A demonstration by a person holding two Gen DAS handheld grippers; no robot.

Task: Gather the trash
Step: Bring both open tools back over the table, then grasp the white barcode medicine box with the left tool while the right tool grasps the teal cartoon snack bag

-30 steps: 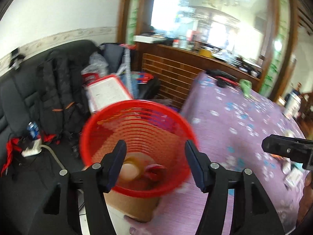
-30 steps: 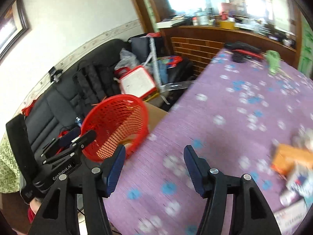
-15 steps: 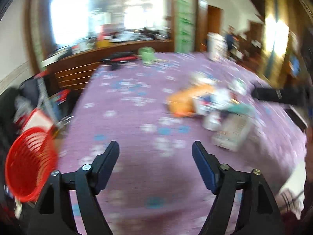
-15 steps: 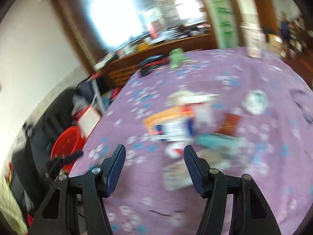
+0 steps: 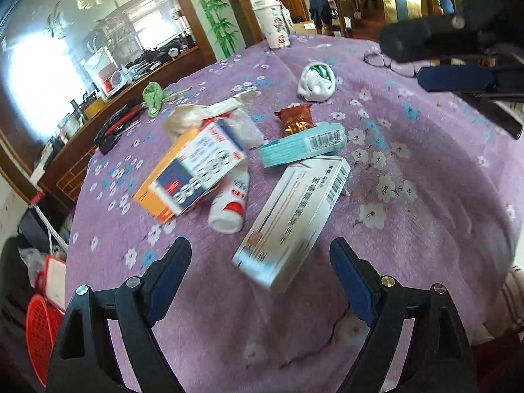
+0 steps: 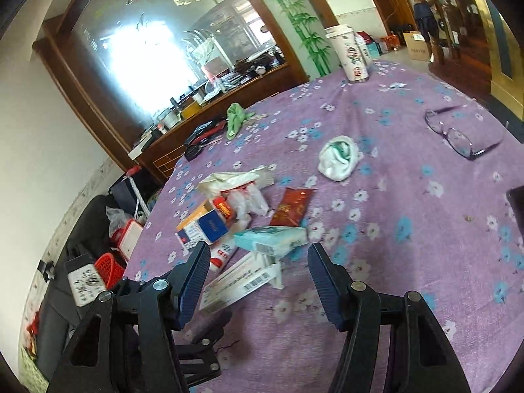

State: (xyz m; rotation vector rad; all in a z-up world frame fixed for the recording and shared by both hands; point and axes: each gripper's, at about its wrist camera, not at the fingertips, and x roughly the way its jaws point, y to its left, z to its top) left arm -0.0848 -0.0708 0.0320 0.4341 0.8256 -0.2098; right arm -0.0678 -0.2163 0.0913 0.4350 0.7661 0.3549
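Observation:
A heap of litter lies on the purple flowered tablecloth (image 5: 435, 203): a long white box (image 5: 294, 216), a teal pack (image 5: 304, 144), a white bottle (image 5: 229, 206), an orange and blue box (image 5: 193, 170), a red sachet (image 5: 296, 121) and a crumpled white wad (image 5: 316, 80). My left gripper (image 5: 260, 252) hovers over the near end of the white box; its jaws are opening and its pads touch nothing. My right gripper (image 6: 258, 250) stands open above the teal pack (image 6: 271, 239) and the white box (image 6: 239, 281), holding nothing. The red basket (image 5: 39, 334) sits low beside the table's left edge.
Glasses (image 6: 461, 134), a tall printed cup (image 6: 350, 54), a green cloth (image 6: 235, 118) and a dark flat object (image 6: 515, 203) also lie on the table. A black sofa with bags stands on the left. A person stands far back at the doorway.
Both views swung from the red basket beside the table round to the litter heap on the tablecloth. The left jaws have spread wider. The right jaws kept their gap.

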